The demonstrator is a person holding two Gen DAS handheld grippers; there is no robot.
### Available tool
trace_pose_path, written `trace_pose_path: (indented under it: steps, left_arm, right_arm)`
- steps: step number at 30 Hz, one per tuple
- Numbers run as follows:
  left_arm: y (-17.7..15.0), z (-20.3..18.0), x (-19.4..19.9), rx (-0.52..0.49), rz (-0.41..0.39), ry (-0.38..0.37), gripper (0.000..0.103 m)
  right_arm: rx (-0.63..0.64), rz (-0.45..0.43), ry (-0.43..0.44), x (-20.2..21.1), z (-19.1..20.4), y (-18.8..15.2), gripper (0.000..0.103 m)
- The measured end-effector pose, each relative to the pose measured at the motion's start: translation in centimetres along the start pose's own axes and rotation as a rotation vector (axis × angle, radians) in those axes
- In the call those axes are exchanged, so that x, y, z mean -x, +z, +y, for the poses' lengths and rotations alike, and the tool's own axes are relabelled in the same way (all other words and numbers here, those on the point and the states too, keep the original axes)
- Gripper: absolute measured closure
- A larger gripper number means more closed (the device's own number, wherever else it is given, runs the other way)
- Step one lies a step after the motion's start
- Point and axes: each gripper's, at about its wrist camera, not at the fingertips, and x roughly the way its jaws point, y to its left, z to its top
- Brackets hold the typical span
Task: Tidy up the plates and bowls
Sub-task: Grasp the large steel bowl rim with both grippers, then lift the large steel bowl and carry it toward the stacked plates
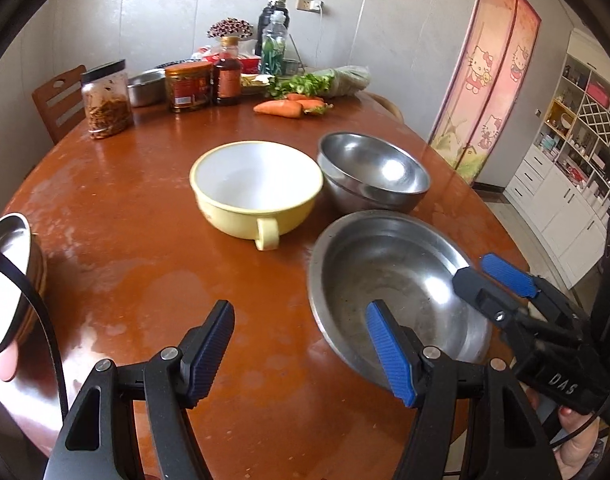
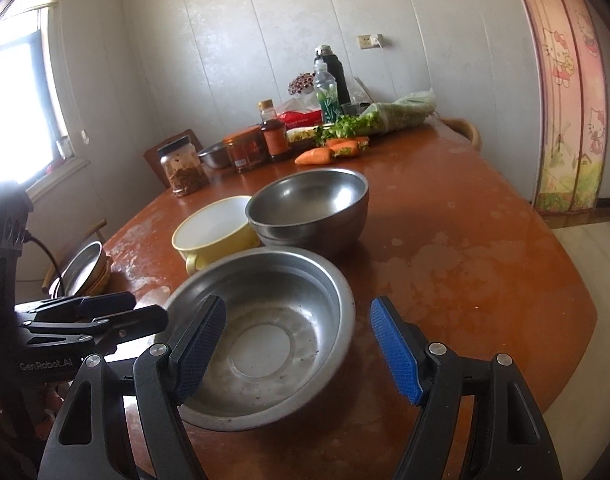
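The left wrist view is taken from above the near edge of the desk (image 1: 145, 200), tilted down and facing the far wall. The wide steel basin (image 1: 389, 280) is seen close by at the right, with the right gripper (image 1: 481, 276) entering from that side.

The right wrist view is taken from lower and further right, facing the same way, with the basin (image 2: 265, 336) directly ahead and the left gripper (image 2: 145, 308) at its left edge.

Both views share the yellow bowl (image 1: 257, 188) (image 2: 213, 232), the stacked steel bowls (image 1: 373, 172) (image 2: 309, 208) and the far clutter.
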Motion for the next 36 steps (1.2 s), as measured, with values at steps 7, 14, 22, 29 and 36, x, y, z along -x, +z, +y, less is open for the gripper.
trace_pose_path:
  steps: [7, 14, 22, 29, 36]
  left_arm:
    - [0.3, -0.7, -1.7, -0.008, 0.019, -0.027, 0.035]
    - [0.2, -0.7, -2.6, -0.002, 0.037, -0.072, 0.047]
    - [0.0, -0.5, -2.2, -0.002, 0.038, -0.087, 0.056]
    - [-0.6, 0.9, -0.9, 0.019, 0.036, -0.080, 0.056]
    - [-1.4, 2.7, 1.7, 0.022, -0.001, -0.030, 0.056]
  right_arm:
    - [0.016, 0.023, 0.019, -1.6, -0.4, -0.1, 0.035]
    - [0.018, 0.053, 0.015, -2.8, -0.6, -0.4, 0.038]
    - [0.040, 0.056, 0.070, -2.6, 0.8, -0.3, 0.039]
    - [0.067, 0.069, 0.084, -2.7, 2.6, -0.3, 0.039]
    - [0.115, 0.076, 0.117, -2.4, 5.5, -0.5, 0.039]
